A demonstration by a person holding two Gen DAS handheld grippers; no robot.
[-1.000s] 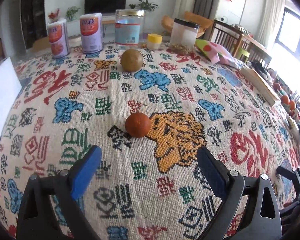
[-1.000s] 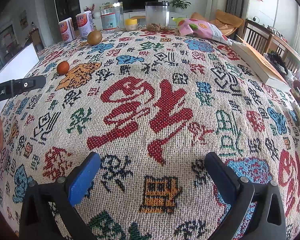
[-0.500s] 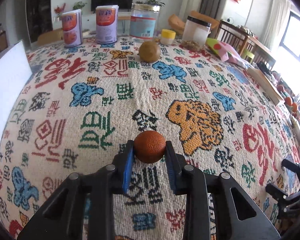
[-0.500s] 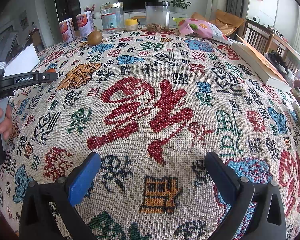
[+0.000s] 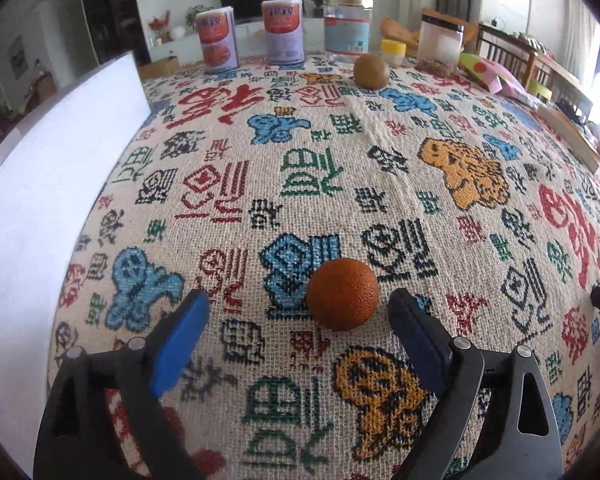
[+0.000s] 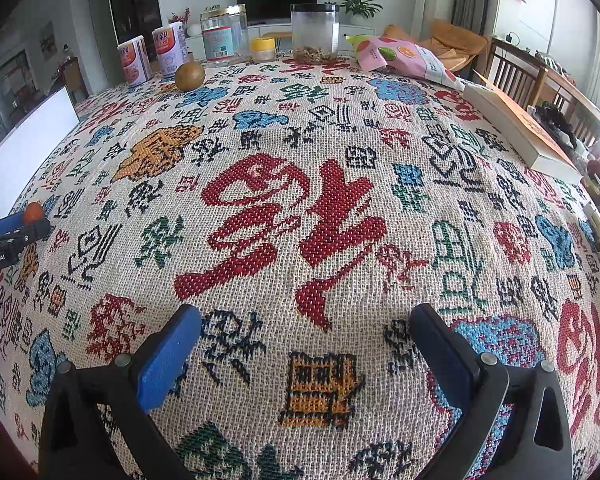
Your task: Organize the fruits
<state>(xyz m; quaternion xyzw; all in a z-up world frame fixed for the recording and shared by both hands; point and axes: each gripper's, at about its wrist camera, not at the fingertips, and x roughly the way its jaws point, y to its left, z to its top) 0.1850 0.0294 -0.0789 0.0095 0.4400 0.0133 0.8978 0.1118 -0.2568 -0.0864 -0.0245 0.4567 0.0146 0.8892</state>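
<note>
A small orange fruit (image 5: 343, 294) rests on the patterned tablecloth (image 5: 320, 152), between the tips of my left gripper (image 5: 300, 308), nearer the right finger. The left gripper is open and touches nothing. A brownish-green round fruit (image 5: 371, 71) sits at the far side of the table; it also shows in the right wrist view (image 6: 189, 76). My right gripper (image 6: 306, 320) is open and empty over the cloth. In the right wrist view the left gripper (image 6: 8, 228) shows at the far left edge with the orange fruit (image 6: 33, 212) at its tip.
A white board (image 5: 40, 208) stands along the table's left edge. Two cans (image 5: 282, 32), a glass jar (image 5: 348, 26), a small yellow-lidded pot (image 5: 393, 51) and a plastic jar (image 5: 440, 42) line the back. A snack bag (image 6: 404, 60) and a book (image 6: 520, 132) lie at the right.
My left gripper was shut on the orange fruit half a second ago. It has carried it nearer and to the left, set it on the cloth and opened. The right gripper has not moved.
</note>
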